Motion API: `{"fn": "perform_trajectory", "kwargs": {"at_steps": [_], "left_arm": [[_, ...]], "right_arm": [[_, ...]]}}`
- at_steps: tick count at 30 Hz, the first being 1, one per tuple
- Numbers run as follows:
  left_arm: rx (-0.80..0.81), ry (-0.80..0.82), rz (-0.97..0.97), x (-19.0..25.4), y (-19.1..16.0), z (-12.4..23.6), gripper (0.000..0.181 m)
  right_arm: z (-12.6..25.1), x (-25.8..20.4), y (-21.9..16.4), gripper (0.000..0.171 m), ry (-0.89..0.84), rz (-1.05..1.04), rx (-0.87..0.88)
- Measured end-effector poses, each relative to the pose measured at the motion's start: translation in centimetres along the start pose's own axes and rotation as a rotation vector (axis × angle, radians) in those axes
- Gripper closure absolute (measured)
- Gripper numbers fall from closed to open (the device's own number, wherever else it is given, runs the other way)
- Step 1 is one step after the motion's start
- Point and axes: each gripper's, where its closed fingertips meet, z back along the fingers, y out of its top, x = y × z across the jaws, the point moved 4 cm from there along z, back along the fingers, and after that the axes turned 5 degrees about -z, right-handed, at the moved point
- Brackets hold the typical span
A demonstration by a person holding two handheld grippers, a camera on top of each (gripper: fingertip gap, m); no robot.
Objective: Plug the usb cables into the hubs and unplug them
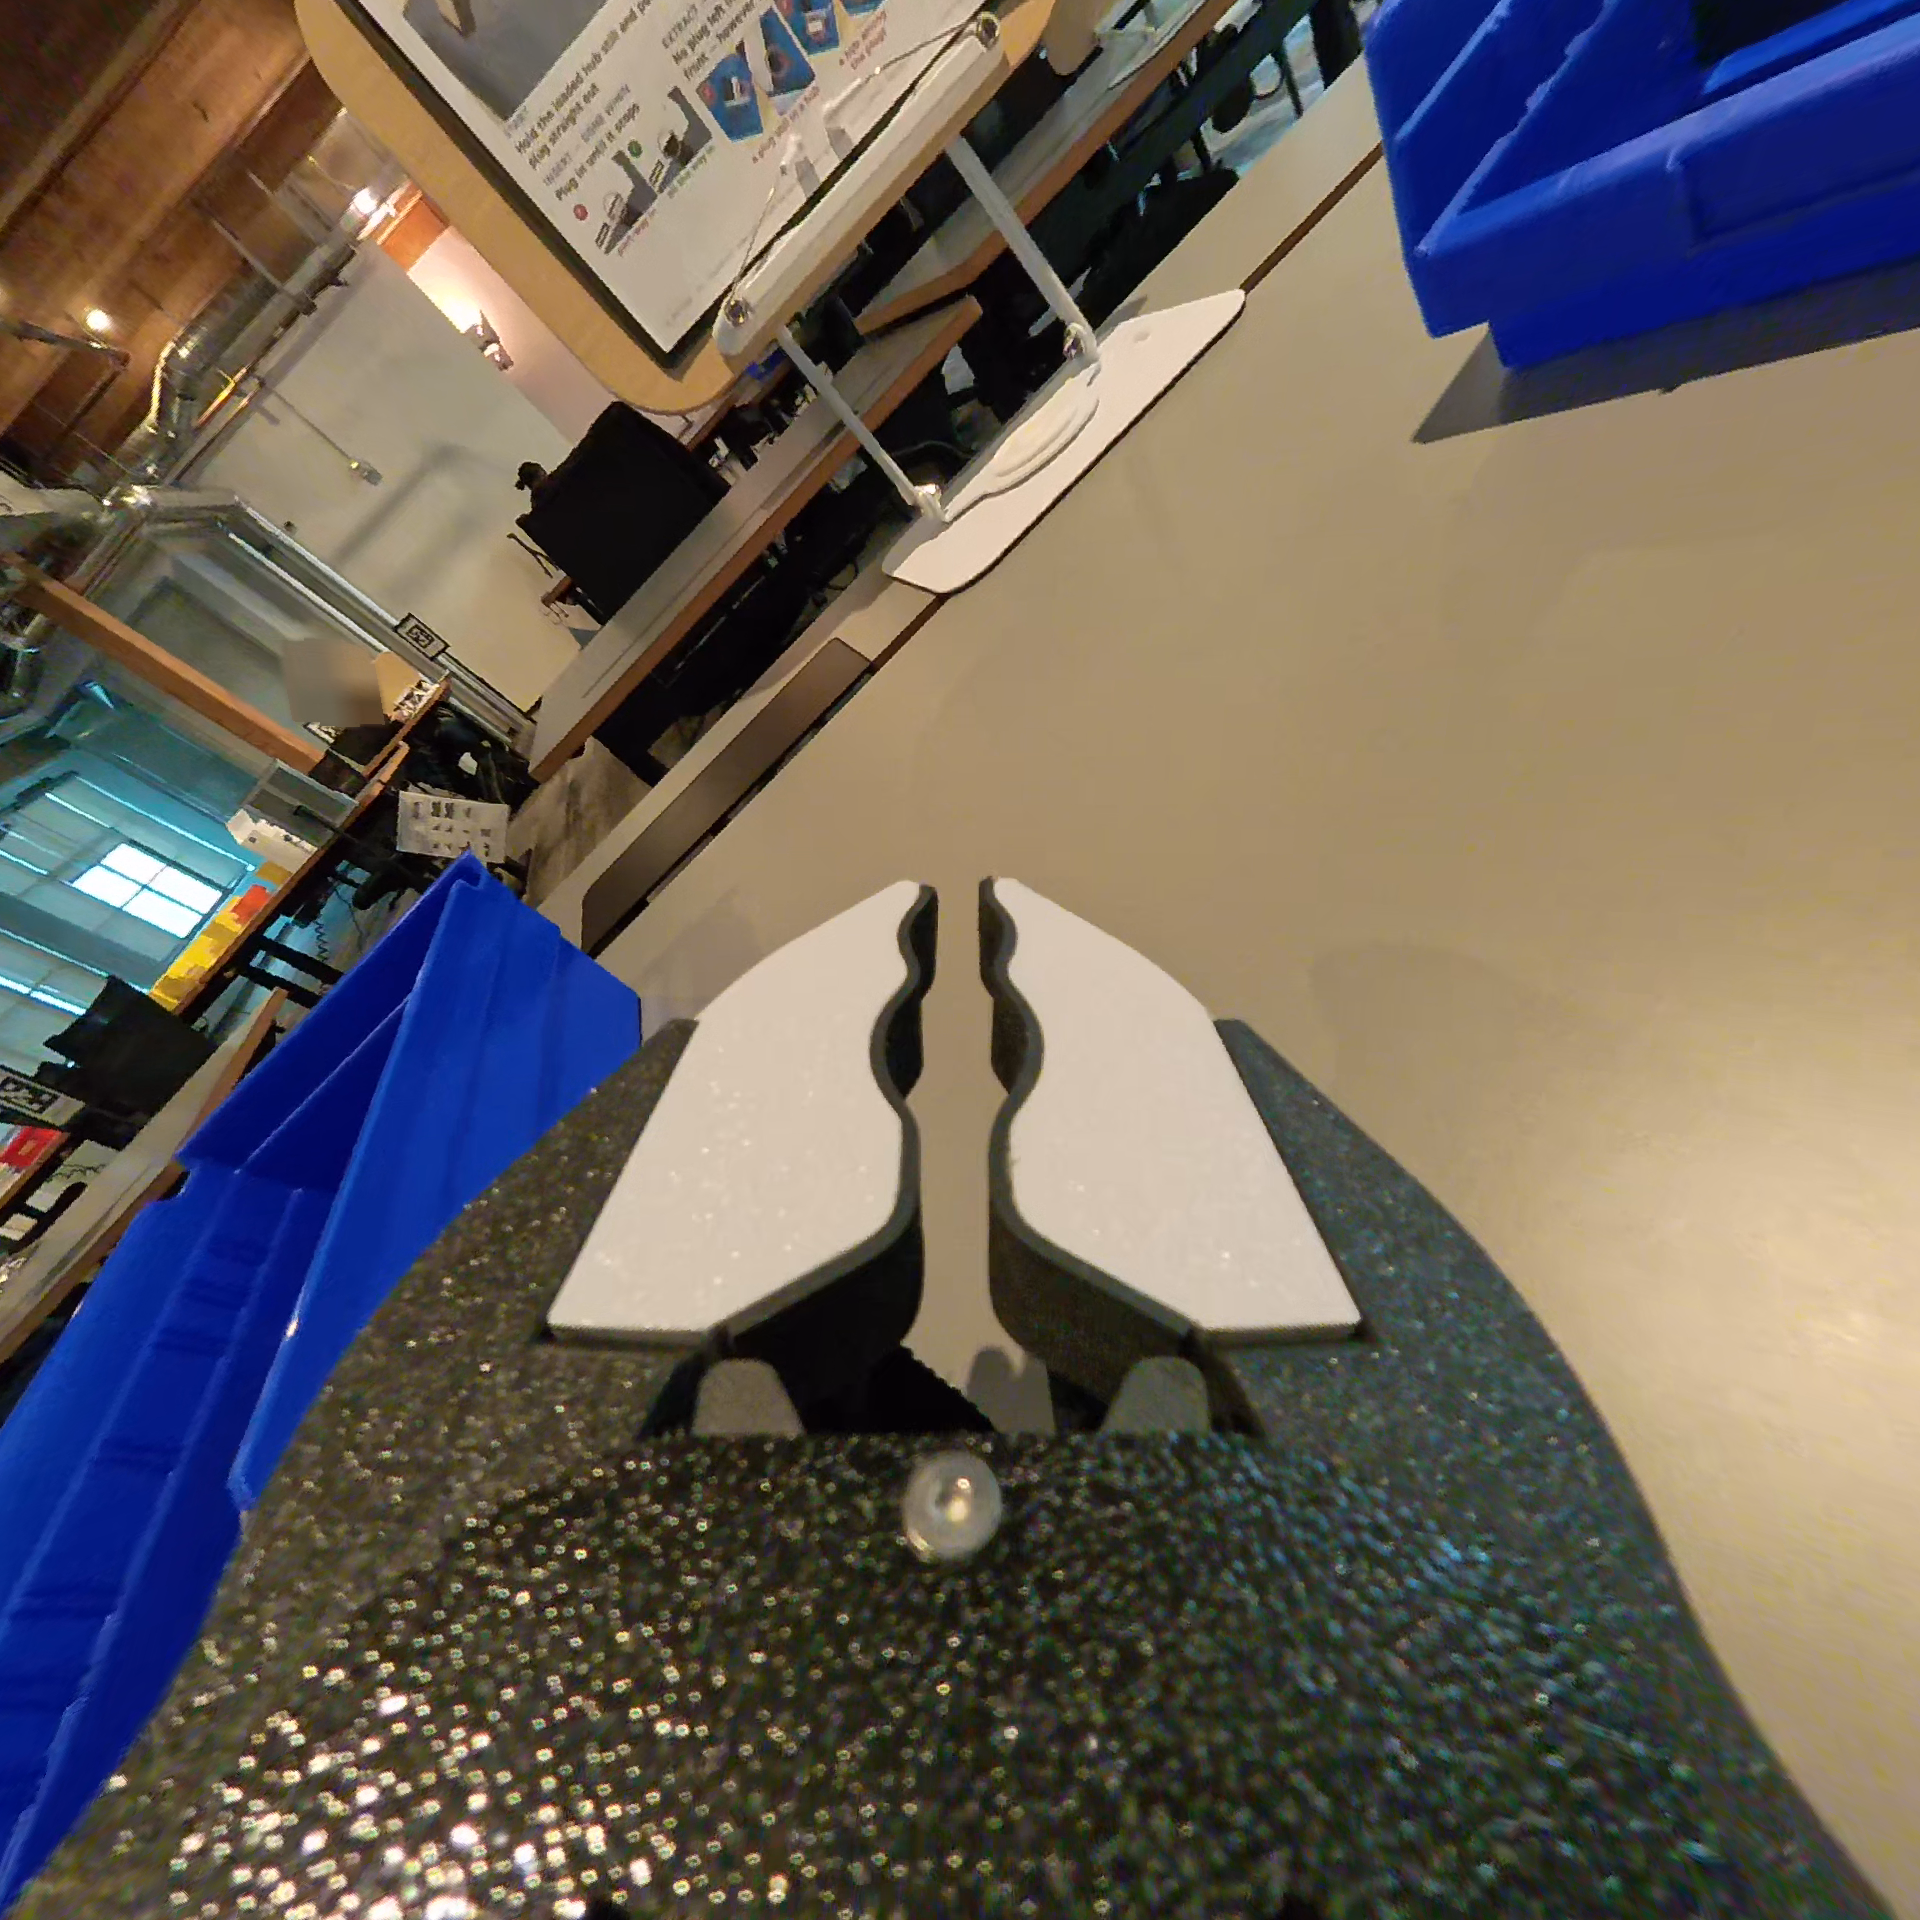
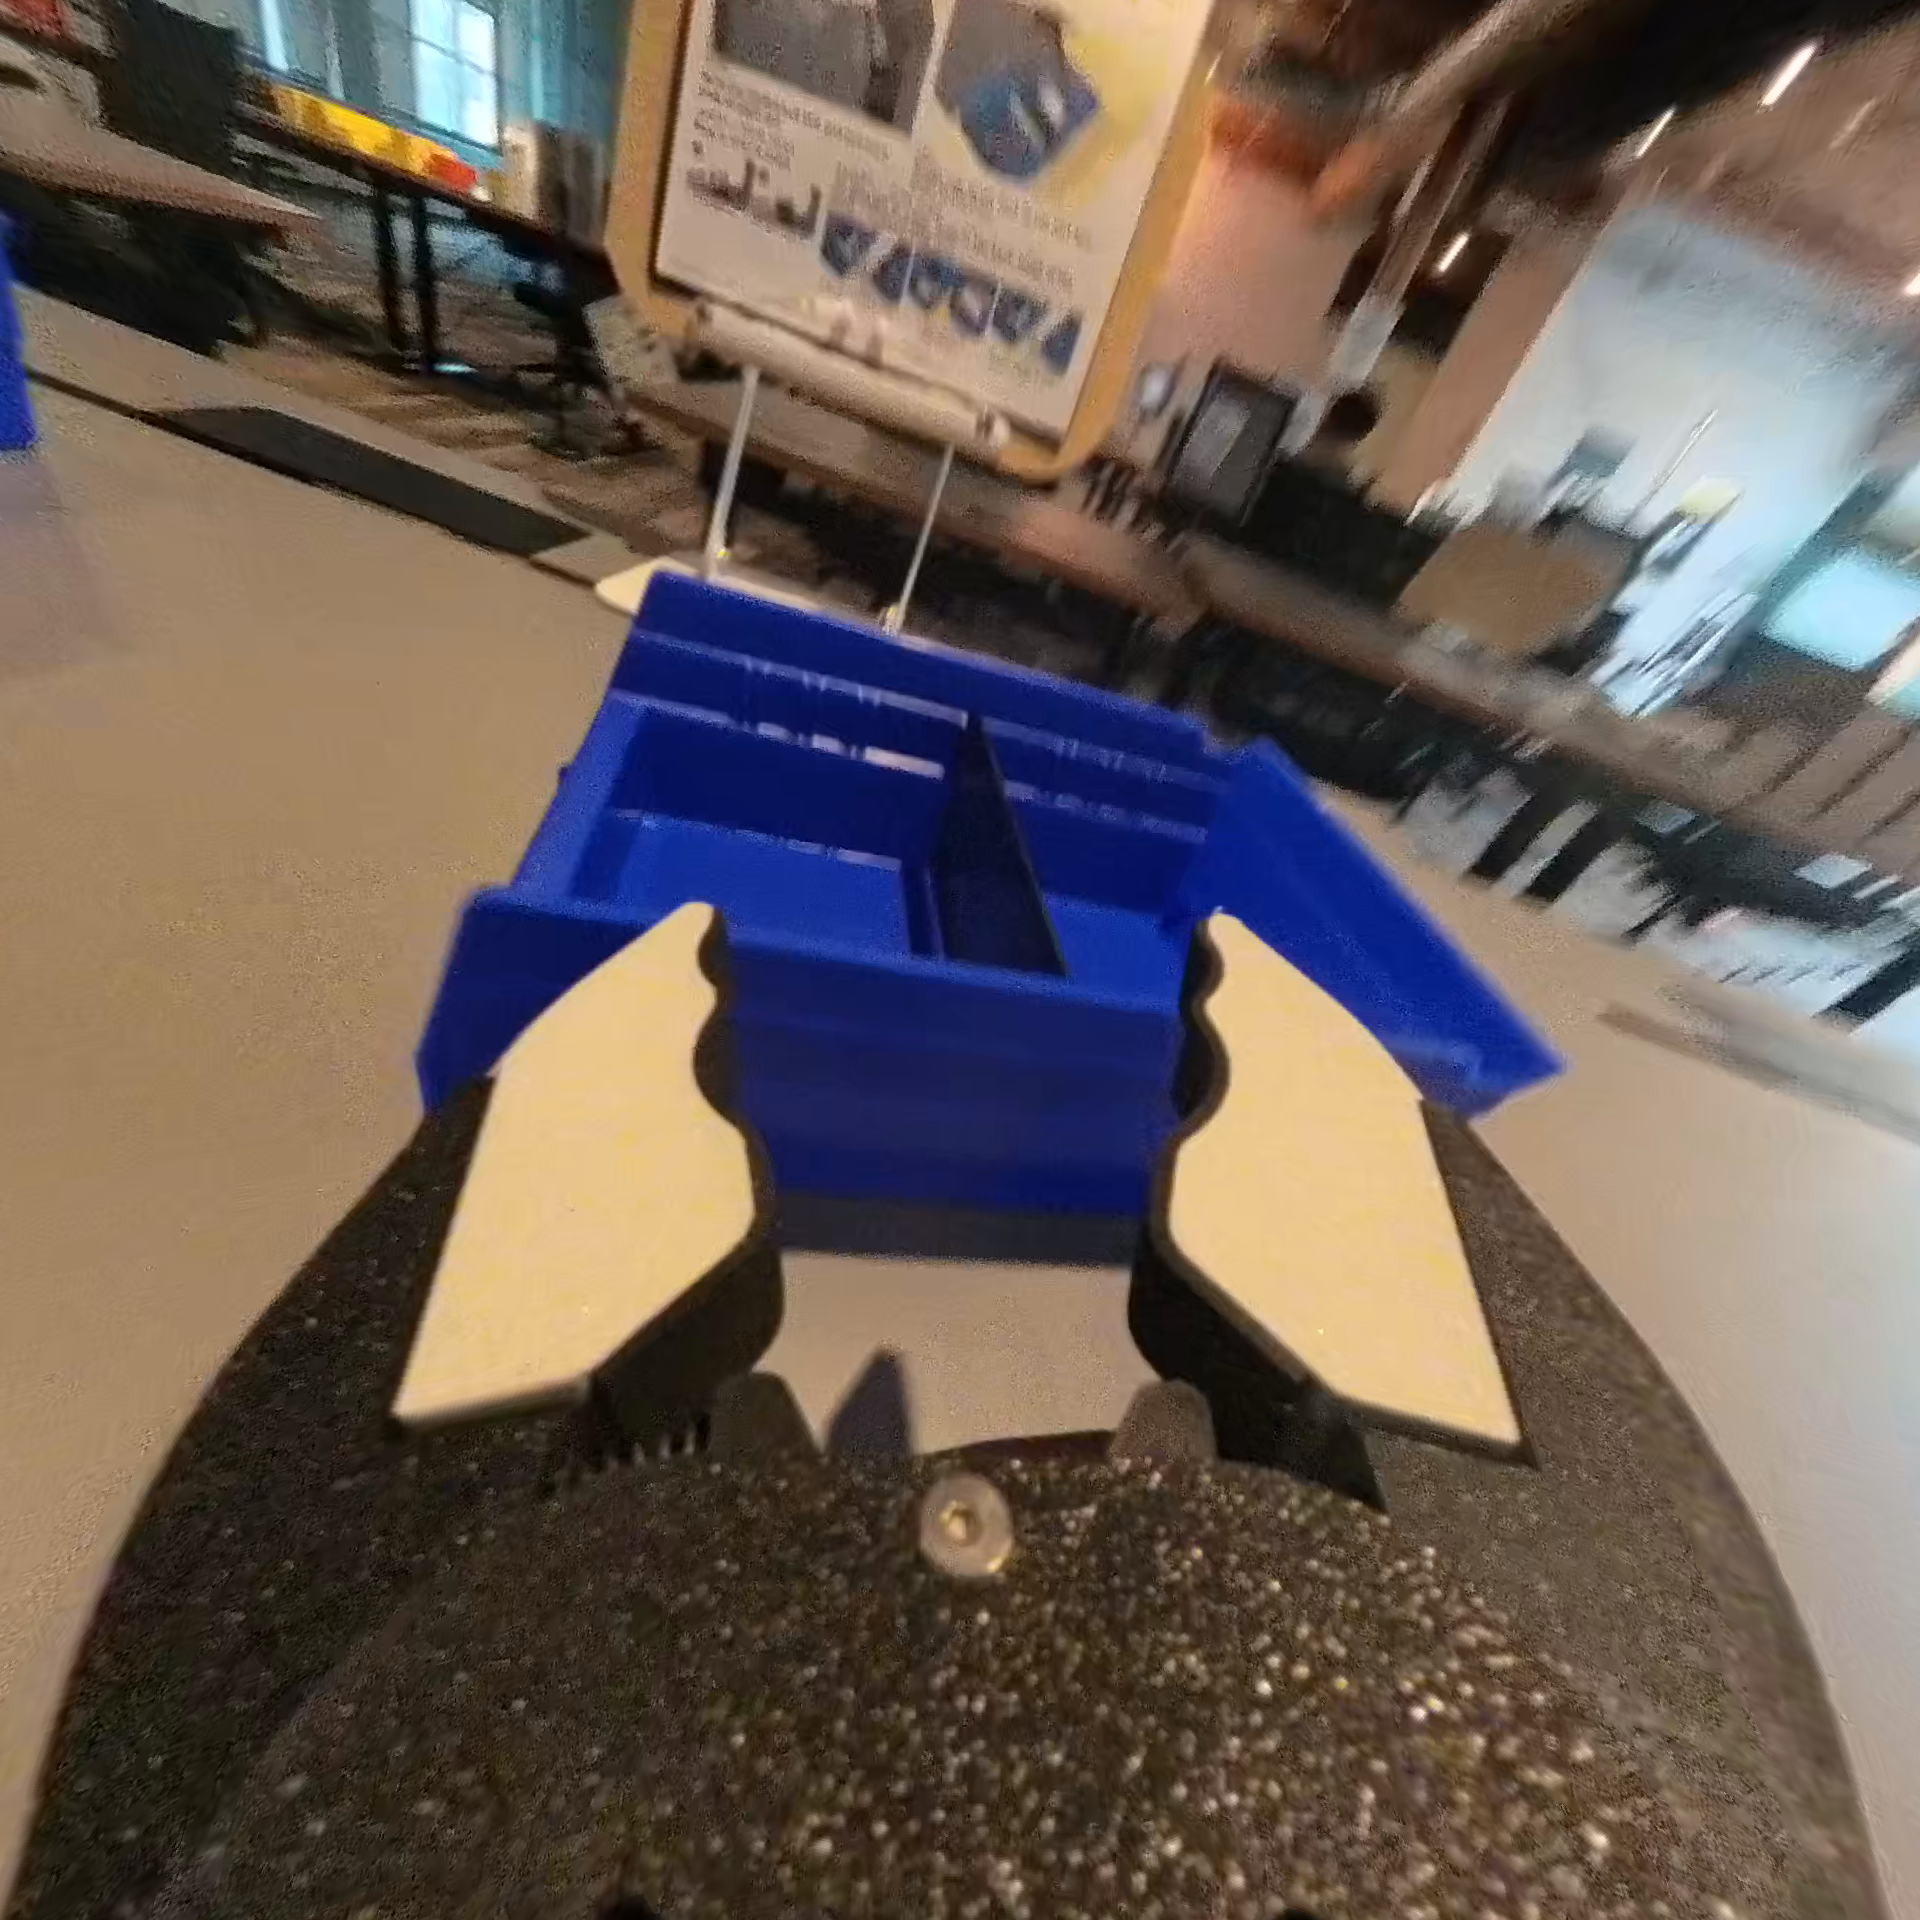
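No USB cable or hub shows in either view. My left gripper (image 1: 958, 902) is shut and empty, tilted, with its fingers over the bare grey table (image 1: 1455, 935). My right gripper (image 2: 951, 935) is open and empty, just in front of a blue bin (image 2: 935, 1039) that has a black divider (image 2: 987, 862) standing in it. The bin's compartments look empty from here. The right wrist view is blurred by motion.
A second blue bin (image 1: 260, 1247) sits close on the left of my left gripper, and another blue bin (image 1: 1683, 177) lies at the far right. An instruction board on a white stand (image 1: 1039, 436) stands at the table's far edge; the board also shows in the right wrist view (image 2: 883, 208).
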Motion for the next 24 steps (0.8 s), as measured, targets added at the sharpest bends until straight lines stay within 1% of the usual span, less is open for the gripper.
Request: {"fn": "perform_trajectory", "kwargs": {"at_steps": [2, 4, 6, 8, 13, 17, 19, 21, 24], "left_arm": [[0.004, 0.004, 0.003, -0.1, -0.1, 0.1, 0.174], [0.005, 0.007, 0.012, -0.3, -0.1, 0.2, 0.174], [0.005, 0.007, 0.014, -0.4, -0.1, 0.2, 0.174], [0.003, 0.005, 0.007, -0.4, -0.2, 0.2, 0.174], [-0.009, 0.002, -0.015, -0.2, -0.2, 0.1, 0.174], [-0.014, -0.001, -0.006, -0.2, -0.3, 0.0, 0.174], [-0.015, -0.004, -0.005, -0.1, -0.3, 0.0, 0.174], [-0.017, -0.007, -0.008, 0.0, -0.3, -0.1, 0.174], [-0.020, -0.010, -0.010, 0.1, -0.4, -0.1, 0.174]], "right_arm": [[-0.5, -2.5, 1.2, 0.086, -0.045, 0.107, 0.064], [-1.2, -4.5, 1.3, 0.085, -0.037, 0.136, 0.051], [-2.0, -5.5, 0.4, 0.084, -0.038, 0.141, -0.002], [-2.3, -5.5, -0.2, 0.086, -0.045, 0.128, -0.006], [-2.2, -2.5, -0.8, 0.089, -0.139, 0.194, -0.042], [-2.0, 2.2, -1.8, 0.092, -0.255, 0.206, -0.097], [-1.7, 4.6, -2.6, 0.093, -0.289, 0.167, -0.141], [-1.7, 5.8, -3.6, 0.094, -0.247, 0.060, -0.184], [-2.0, 5.9, -5.2, 0.102, -0.091, -0.164, -0.234]]}}
